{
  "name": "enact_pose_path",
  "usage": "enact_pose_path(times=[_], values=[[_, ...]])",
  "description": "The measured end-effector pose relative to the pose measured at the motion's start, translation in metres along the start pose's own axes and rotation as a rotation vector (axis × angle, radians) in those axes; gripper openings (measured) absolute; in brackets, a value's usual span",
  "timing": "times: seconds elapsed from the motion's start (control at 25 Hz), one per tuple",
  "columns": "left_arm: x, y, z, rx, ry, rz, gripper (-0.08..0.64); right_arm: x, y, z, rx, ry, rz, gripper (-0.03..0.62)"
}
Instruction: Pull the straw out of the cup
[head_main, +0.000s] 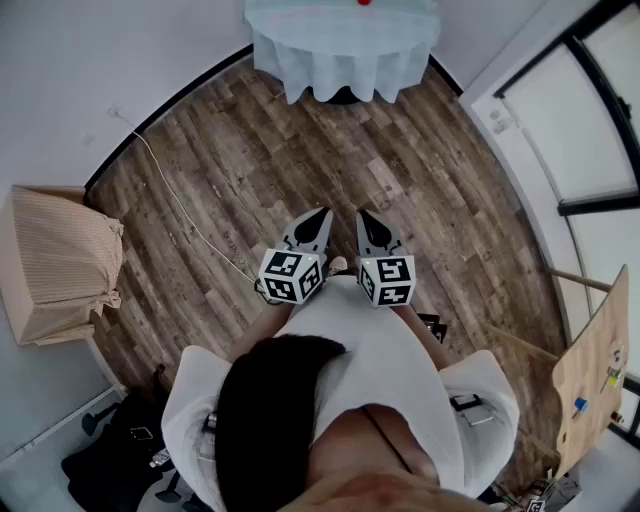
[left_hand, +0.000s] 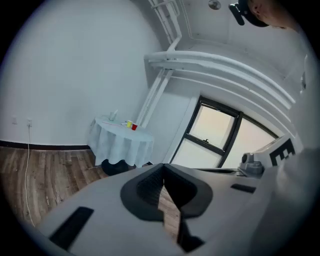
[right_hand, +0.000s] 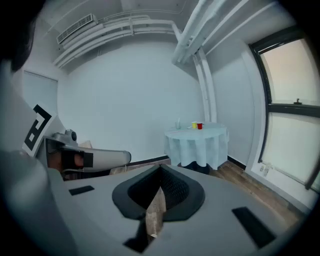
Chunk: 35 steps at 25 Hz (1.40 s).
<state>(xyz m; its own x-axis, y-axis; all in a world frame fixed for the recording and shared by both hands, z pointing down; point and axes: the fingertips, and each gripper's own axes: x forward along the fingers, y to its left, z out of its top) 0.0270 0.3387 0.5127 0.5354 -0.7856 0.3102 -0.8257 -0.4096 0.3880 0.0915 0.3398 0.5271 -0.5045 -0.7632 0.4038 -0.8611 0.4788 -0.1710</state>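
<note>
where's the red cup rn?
Right gripper view, right of centre: the red cup stands on the round cloth-covered table by the far wall, just right of a yellow cup.

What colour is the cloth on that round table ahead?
Plain pale blue tablecloth, no pattern visible; the right gripper view shows it best.

The head view looks steeply down from above the person onto the brown wooden plank floor (head_main: 300, 170), with the left gripper (head_main: 318, 215) and right gripper (head_main: 366, 216) close below. Each gripper view looks along its own jaws, roughly level, across the room. All three share the distant round desk draped in pale blue cloth (head_main: 340, 60). Each gripper view catches the other gripper at its edge.
</note>
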Motion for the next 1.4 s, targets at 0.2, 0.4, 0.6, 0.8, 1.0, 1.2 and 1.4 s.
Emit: enact_pose_path(times=[0.2, 0.4, 0.6, 0.8, 1.0, 1.2, 1.4], values=[[-0.001, 0.007, 0.001, -0.023, -0.009, 0.032, 0.009, 0.002, 0.003, 0.001, -0.045, 0.008, 0.007, 0.032], [0.0, 0.002, -0.001, -0.013, -0.003, 0.018, 0.009, 0.002, 0.005, 0.0, -0.036, 0.006, 0.036, 0.032], [0.003, -0.002, -0.005, -0.017, 0.011, 0.006, 0.009, 0.001, 0.001, -0.002, -0.008, 0.0, 0.045, 0.034], [0.001, 0.005, -0.007, -0.05, 0.013, 0.026, 0.009, 0.001, -0.003, -0.005, 0.026, 0.006, 0.037, 0.035], [0.012, 0.001, -0.007, -0.028, 0.023, 0.001, 0.009, 0.003, -0.004, -0.005, -0.017, 0.014, 0.039, 0.035], [0.025, -0.003, -0.005, -0.016, 0.037, -0.024, 0.009, 0.007, -0.011, -0.004, -0.012, 0.023, 0.035, 0.035], [0.036, 0.003, -0.003, -0.017, 0.052, -0.037, 0.009, 0.015, -0.014, -0.003, -0.011, 0.031, 0.035, 0.035]])
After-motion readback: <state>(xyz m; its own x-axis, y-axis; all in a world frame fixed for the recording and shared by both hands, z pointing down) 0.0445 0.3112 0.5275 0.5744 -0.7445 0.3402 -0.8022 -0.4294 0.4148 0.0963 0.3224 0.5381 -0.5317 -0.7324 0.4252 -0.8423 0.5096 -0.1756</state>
